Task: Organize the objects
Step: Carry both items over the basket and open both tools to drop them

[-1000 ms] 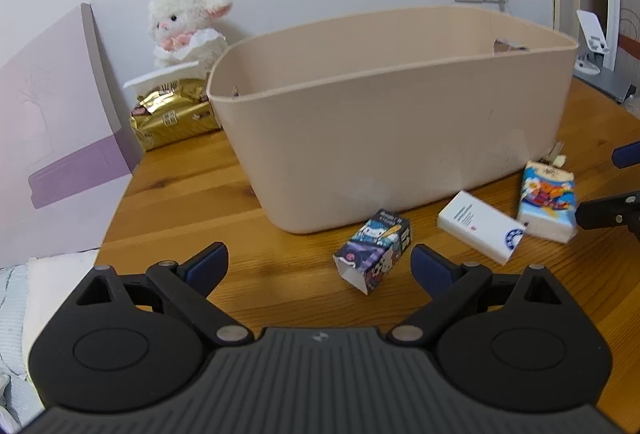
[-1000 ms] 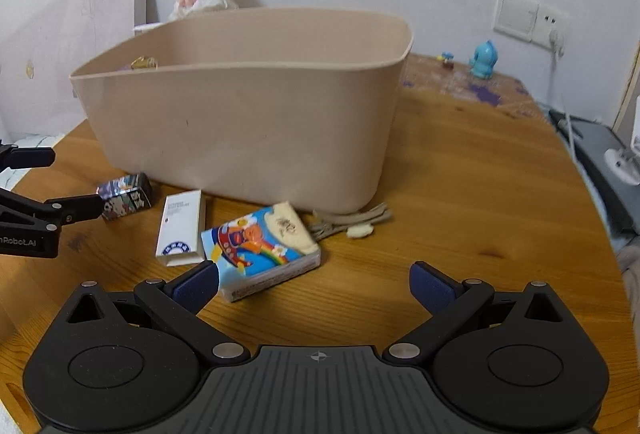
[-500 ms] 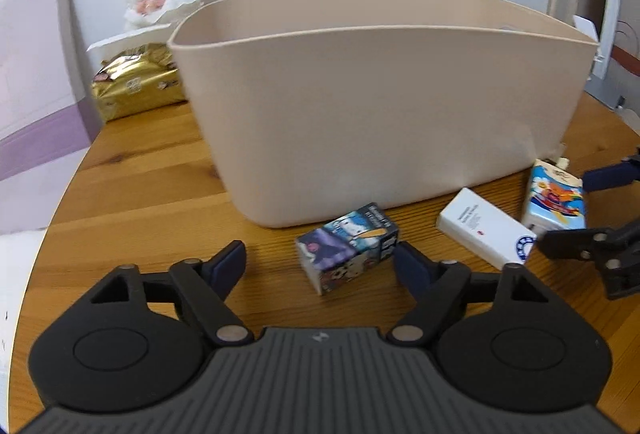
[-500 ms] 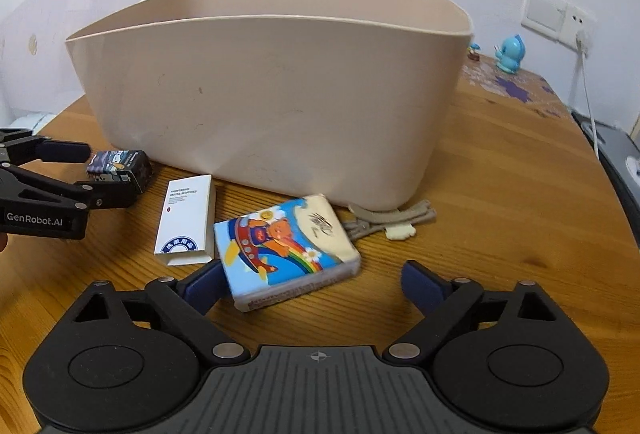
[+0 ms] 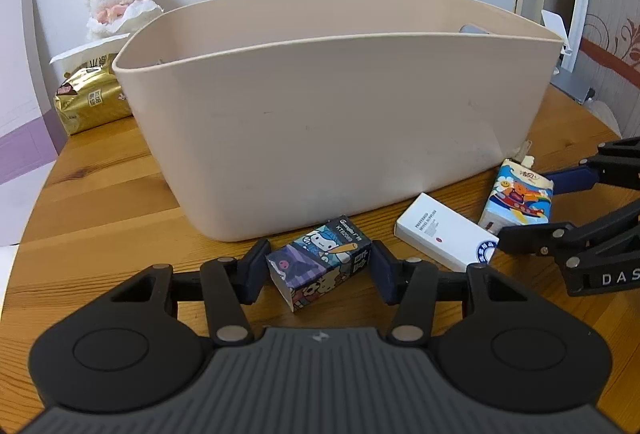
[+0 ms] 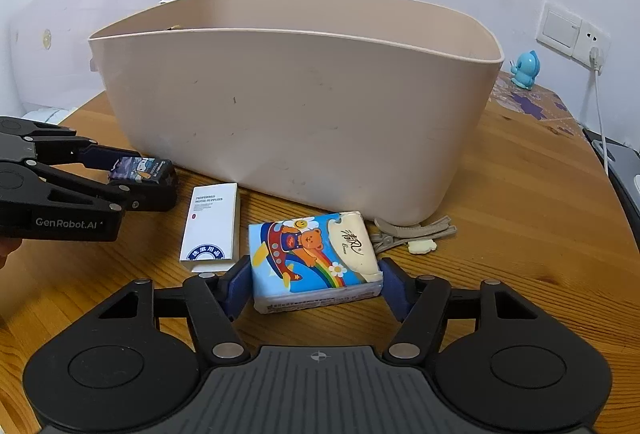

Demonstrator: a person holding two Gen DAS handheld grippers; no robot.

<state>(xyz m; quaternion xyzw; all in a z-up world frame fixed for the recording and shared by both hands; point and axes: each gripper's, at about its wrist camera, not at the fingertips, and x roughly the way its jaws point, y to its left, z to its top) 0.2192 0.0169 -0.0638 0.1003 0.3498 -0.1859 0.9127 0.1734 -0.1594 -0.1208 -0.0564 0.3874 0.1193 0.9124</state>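
Your left gripper (image 5: 320,266) brackets the cartoon box (image 5: 320,266) on the table, pads touching or nearly touching its ends, long axis across the jaws. Your right gripper (image 6: 314,284) likewise straddles the tissue pack (image 6: 314,262). The bin (image 6: 296,105) stands directly beyond both.

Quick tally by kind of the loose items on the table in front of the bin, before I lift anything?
Small boxes: 2, the cartoon box and the white box
Tissue packs: 1, the tissue pack
Hair clips: 1, the beige hair clip, lying against the bin
Total: 4
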